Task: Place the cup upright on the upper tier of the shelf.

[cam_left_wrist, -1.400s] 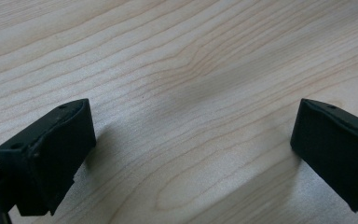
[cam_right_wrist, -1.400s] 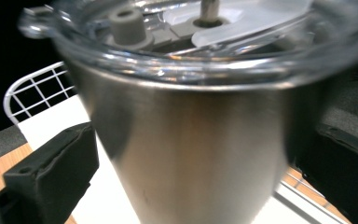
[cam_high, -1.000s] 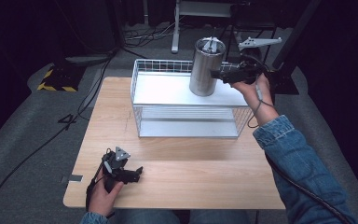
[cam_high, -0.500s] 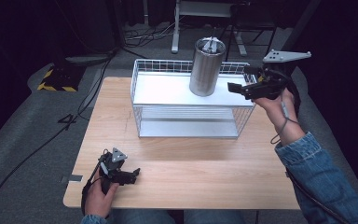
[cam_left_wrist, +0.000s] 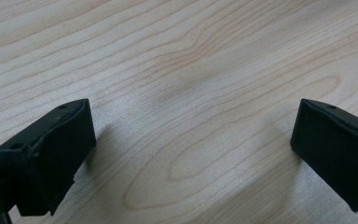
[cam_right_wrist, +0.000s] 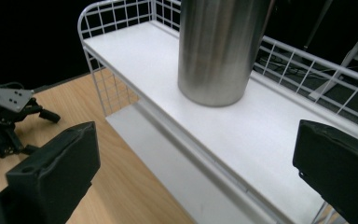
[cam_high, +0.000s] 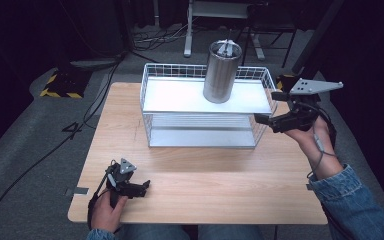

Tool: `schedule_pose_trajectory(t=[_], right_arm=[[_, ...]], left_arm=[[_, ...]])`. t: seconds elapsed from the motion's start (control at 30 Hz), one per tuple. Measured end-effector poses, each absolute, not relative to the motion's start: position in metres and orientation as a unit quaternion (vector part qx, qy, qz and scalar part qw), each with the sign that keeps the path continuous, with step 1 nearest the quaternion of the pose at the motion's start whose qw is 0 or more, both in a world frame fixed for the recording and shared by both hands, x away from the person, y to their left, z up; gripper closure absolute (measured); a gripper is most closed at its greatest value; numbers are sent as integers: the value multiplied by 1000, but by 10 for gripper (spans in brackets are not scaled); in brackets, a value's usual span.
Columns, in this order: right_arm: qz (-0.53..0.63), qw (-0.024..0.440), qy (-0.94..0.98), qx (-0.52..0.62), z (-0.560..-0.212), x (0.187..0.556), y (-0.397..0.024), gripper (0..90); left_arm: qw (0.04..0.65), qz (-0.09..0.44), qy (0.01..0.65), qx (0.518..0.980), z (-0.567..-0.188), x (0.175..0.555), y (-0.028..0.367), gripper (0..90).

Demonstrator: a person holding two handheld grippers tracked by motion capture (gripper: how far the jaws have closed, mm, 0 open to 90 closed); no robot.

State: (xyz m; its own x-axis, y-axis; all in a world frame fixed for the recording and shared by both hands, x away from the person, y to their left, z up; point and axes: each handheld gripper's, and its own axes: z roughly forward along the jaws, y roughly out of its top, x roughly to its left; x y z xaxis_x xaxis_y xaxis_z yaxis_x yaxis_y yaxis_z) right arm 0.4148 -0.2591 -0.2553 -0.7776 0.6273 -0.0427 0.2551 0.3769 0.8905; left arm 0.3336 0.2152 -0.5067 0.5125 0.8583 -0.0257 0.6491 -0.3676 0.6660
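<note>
A brushed steel cylinder (cam_high: 222, 72) stands upright on the top shelf of a white wire rack (cam_high: 180, 97) at the back of the wooden table (cam_high: 205, 170). My right gripper (cam_high: 266, 106) hovers open just off the rack's right end, apart from the cylinder, with nothing between its jaws. In the right gripper view the cylinder (cam_right_wrist: 219, 46) rises ahead on the white shelf (cam_right_wrist: 135, 51), beyond the open right gripper (cam_right_wrist: 196, 177). My left gripper (cam_high: 142, 188) rests open on the table near the front left corner. The left gripper (cam_left_wrist: 191, 154) has bare wood between its jaws.
The rack has a lower shelf (cam_right_wrist: 168, 163) under the top one. A black-and-yellow striped block (cam_high: 60, 84) and cables lie on the grey floor to the left. A white stand's legs (cam_high: 220, 30) are behind the table.
My right gripper has let go of the steel cylinder and drawn back to the right and toward the person. The cylinder stays on the top shelf. The left gripper has not moved.
</note>
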Motion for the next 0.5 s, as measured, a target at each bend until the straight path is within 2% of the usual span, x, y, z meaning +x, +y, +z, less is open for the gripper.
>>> schedule_pose_trajectory(t=[0.5], right_arm=[[461,146,828,284,-317,382,-265,66]], left_arm=[[316,166,466,810,-507,334,215,3]])
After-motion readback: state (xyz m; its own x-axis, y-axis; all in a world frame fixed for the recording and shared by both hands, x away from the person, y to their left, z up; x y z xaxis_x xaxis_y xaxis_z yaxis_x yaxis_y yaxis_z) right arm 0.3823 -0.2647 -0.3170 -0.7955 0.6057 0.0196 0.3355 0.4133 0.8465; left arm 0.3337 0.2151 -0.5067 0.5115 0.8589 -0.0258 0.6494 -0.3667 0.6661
